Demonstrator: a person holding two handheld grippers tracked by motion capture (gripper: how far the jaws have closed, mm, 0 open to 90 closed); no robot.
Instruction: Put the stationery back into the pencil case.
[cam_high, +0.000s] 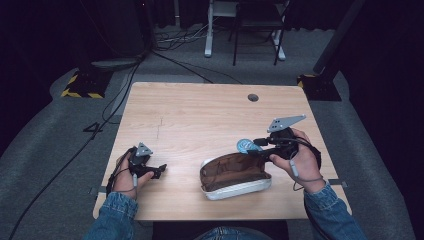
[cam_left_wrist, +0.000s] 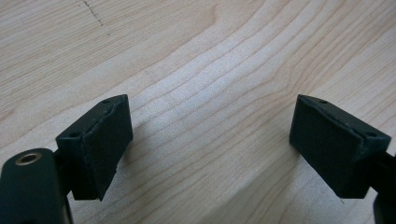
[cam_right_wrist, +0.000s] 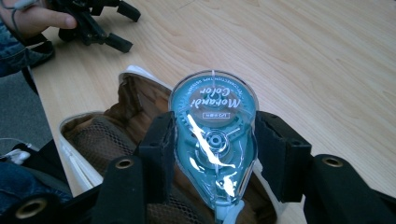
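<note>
A teal see-through correction tape dispenser with white lettering sits between the pads of my right gripper, which is shut on it. In the high view the dispenser hangs just above the right end of an open pencil pouch, brown inside with a white shell. The pouch lies under the dispenser with its mesh lining showing. My left gripper rests low over the table's front left; its jaws stand wide open above bare wood with nothing between them.
The light wooden table has a small round cable hole near its far edge. Beyond it stand a chair and desk legs on grey floor, with cables running down the left side.
</note>
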